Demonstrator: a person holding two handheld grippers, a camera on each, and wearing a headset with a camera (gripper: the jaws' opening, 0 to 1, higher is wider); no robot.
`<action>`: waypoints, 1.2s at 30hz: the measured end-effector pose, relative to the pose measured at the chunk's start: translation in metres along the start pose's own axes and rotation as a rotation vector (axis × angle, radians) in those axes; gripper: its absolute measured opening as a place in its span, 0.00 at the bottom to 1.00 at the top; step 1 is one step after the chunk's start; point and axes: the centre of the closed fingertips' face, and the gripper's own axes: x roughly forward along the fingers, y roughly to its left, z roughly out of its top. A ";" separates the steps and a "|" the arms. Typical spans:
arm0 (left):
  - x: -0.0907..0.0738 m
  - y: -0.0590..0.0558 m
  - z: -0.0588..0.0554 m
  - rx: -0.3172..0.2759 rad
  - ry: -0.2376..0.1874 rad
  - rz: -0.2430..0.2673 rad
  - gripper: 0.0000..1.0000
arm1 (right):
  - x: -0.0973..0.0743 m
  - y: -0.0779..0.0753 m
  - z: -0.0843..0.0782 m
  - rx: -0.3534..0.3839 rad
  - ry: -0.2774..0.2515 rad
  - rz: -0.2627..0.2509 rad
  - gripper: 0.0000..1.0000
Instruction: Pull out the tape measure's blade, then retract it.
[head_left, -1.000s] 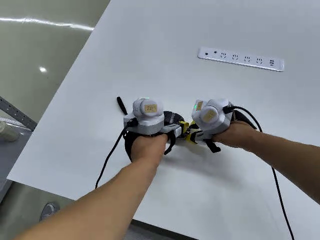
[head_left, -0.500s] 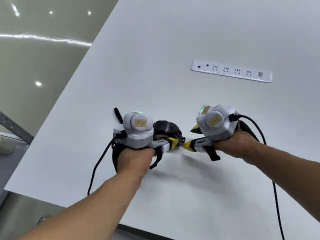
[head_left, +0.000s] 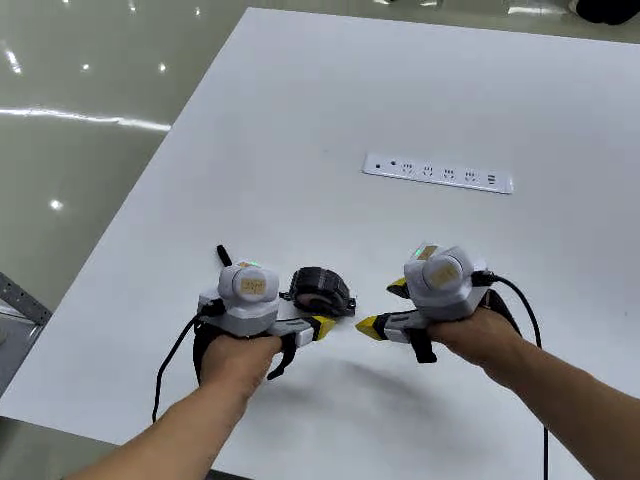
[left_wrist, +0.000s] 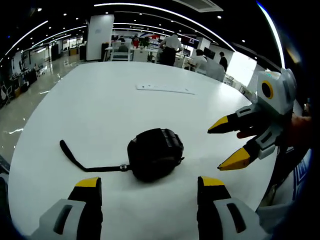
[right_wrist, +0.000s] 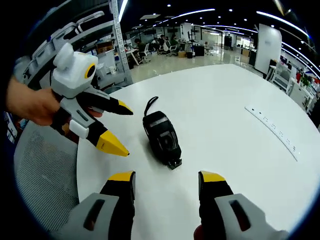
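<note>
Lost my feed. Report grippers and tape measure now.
Left gripper open, right gripper open, nothing held. Black rubber-cased tape measure lies free on white table, blade in. White power strip far beyond, not in the way.

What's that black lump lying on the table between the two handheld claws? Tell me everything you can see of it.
It is a tape measure: a compact black case, matte and rubbery-looking with ribbed sides, and a thin black strap trailing from one end. No blade is pulled out. It lies on the white table between the open left gripper and right gripper; neither touches it.
</note>
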 end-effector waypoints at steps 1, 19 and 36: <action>-0.003 -0.001 0.000 0.003 -0.001 -0.004 0.77 | -0.004 0.001 0.001 0.016 -0.013 -0.010 0.49; -0.043 0.000 -0.006 0.052 -0.019 -0.033 0.82 | -0.061 0.028 -0.011 0.183 -0.072 -0.093 0.69; -0.083 -0.005 -0.008 0.119 -0.041 -0.064 0.93 | -0.104 0.061 -0.024 0.250 -0.107 -0.119 0.88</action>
